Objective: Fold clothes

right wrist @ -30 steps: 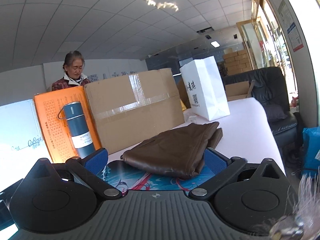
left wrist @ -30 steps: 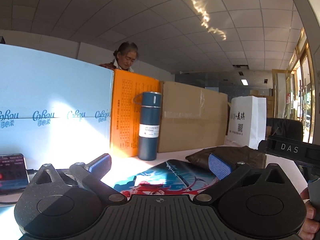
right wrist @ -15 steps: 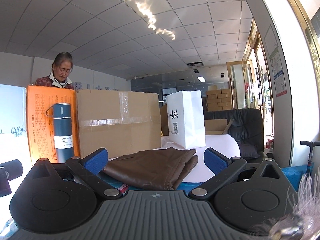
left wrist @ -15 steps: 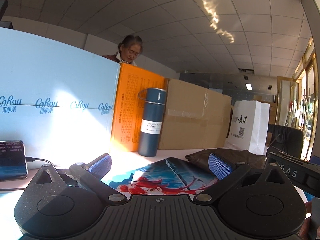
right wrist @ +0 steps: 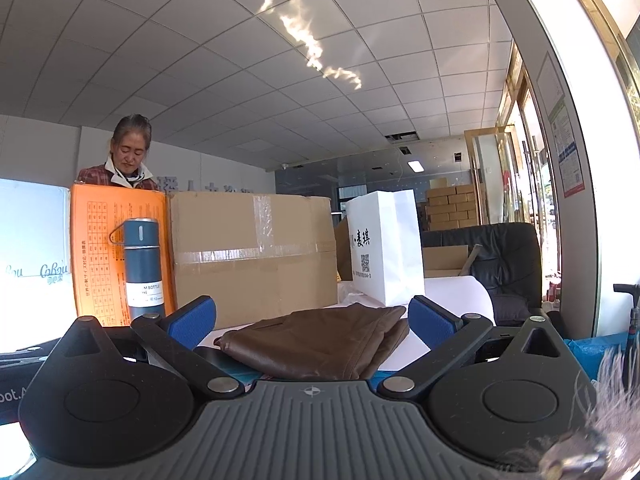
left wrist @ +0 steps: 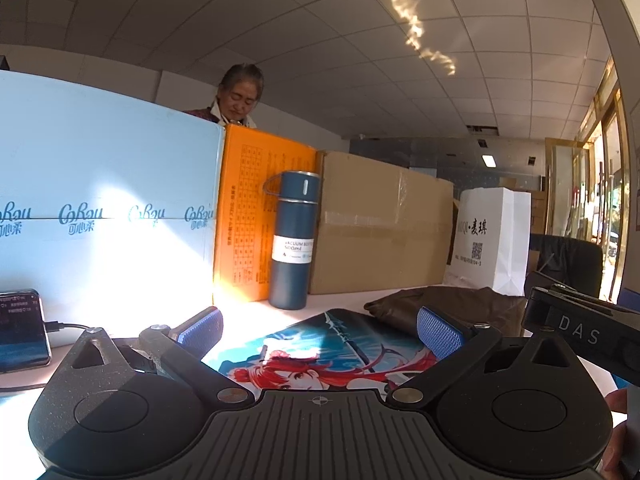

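Observation:
A folded brown garment [right wrist: 320,340] lies on the white table, straight ahead of my right gripper [right wrist: 312,320], which stands open and holds nothing. In the left wrist view the same brown garment [left wrist: 460,308] lies at the right, beyond a printed mat [left wrist: 320,352] with a red-haired cartoon figure. My left gripper [left wrist: 318,328] is open above the mat, nothing between its blue pads. The right tool's black body [left wrist: 580,332] juts in at the right edge of the left wrist view.
A blue vacuum bottle [left wrist: 294,240] stands before an orange box [left wrist: 256,216], a brown carton [left wrist: 380,224], a pale blue box [left wrist: 104,208] and a white paper bag [left wrist: 492,236]. A phone [left wrist: 20,328] on a cable lies left. A person [right wrist: 128,156] stands behind the boxes. A black chair [right wrist: 504,256] sits right.
Both grippers have tilted up and drawn back a little, so the table and garment sit lower in view. The jaws stayed open. The garment has not moved.

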`<state>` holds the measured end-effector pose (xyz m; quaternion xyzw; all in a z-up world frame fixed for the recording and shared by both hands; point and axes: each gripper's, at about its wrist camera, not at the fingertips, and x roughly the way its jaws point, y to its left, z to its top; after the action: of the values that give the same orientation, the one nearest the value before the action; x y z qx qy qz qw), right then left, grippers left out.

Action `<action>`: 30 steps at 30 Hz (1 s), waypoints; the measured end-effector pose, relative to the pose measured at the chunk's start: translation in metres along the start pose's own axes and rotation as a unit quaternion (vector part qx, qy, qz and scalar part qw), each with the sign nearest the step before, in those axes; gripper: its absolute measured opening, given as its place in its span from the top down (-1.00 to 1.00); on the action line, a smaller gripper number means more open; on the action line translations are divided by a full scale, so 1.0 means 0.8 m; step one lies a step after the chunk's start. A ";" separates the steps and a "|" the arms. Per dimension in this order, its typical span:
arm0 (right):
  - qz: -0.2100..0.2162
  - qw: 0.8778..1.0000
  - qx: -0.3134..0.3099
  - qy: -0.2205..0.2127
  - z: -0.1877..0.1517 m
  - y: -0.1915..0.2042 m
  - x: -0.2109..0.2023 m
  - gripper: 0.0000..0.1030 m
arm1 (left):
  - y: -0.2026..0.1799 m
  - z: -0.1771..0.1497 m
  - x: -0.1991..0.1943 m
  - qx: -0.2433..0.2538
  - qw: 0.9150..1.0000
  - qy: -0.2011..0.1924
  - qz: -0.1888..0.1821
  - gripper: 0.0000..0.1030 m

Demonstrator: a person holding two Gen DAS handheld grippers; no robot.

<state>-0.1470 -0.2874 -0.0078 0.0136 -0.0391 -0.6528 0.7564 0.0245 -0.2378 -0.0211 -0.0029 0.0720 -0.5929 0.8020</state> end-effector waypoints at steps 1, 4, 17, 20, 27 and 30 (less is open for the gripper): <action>0.000 1.000 -0.001 0.002 0.000 0.000 0.001 -1.00 | 0.001 0.000 0.001 -0.002 1.000 0.002 0.000 -1.00; 0.000 1.000 0.003 0.005 0.000 -0.001 0.002 -1.00 | 0.004 0.000 0.002 -0.010 1.000 0.005 0.003 -1.00; 0.003 1.000 0.013 0.006 0.000 -0.004 0.003 -1.00 | 0.001 -0.001 -0.001 -0.001 1.000 0.002 0.005 -1.00; 0.003 1.000 0.013 0.007 -0.001 -0.003 0.003 -1.00 | 0.003 0.000 0.000 -0.003 1.000 0.003 0.004 -1.00; 0.004 1.000 0.016 0.011 -0.001 -0.005 0.004 -1.00 | 0.004 0.001 0.002 -0.004 1.000 0.004 0.002 -1.00; 0.004 1.000 0.016 0.010 -0.001 -0.004 0.004 -1.00 | 0.004 0.001 0.002 -0.004 1.000 0.004 0.003 -1.00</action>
<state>-0.1499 -0.2911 -0.0085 0.0321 -0.0420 -0.6486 0.7593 0.0281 -0.2388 -0.0209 -0.0033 0.0775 -0.5903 0.8034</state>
